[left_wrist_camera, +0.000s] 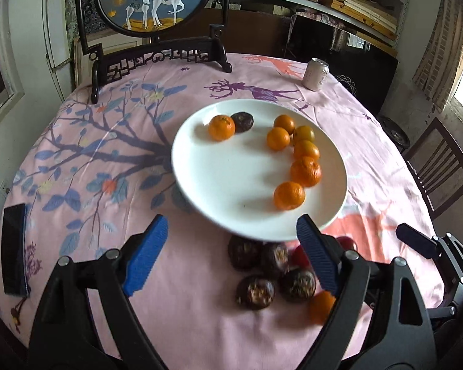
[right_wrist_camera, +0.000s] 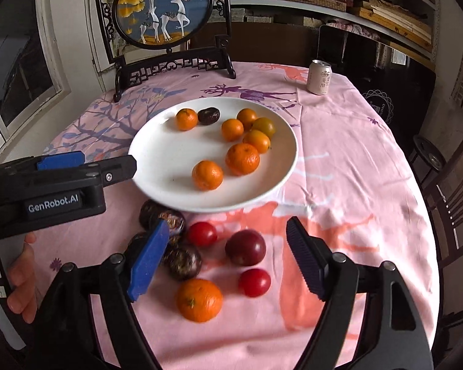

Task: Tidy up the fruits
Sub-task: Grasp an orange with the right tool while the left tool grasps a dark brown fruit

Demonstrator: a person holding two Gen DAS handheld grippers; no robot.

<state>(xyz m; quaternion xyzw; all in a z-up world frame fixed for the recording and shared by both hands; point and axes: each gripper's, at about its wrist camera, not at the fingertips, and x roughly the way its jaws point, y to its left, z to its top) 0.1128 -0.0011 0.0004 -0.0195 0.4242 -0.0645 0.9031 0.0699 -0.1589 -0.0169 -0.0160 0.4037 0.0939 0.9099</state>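
While the left tool stands with its jaws wide and nothing between them, it hangs just short of the plate, over the dark fruits that lie loose on the tabletop. On the plate, from the left, a mandarin sits touching one dark fruit, and further right six more mandarins curve along the rim in a loose row. Seven mandarins and one dark fruit are thus plated, which I judge to be the larger share of the sorting. Below the plate, in the right wrist view, the rest wait on the cloth: the dark cluster at the left, a lone mandarin nearest the camera, two tomatoes and a plum between them. The right tool is also spread open and empty, its fingers framing these red fruits without touching any. What is left, as I read it, is to gather the loose pieces, perhaps by kind. A can stands well apart at the far right.
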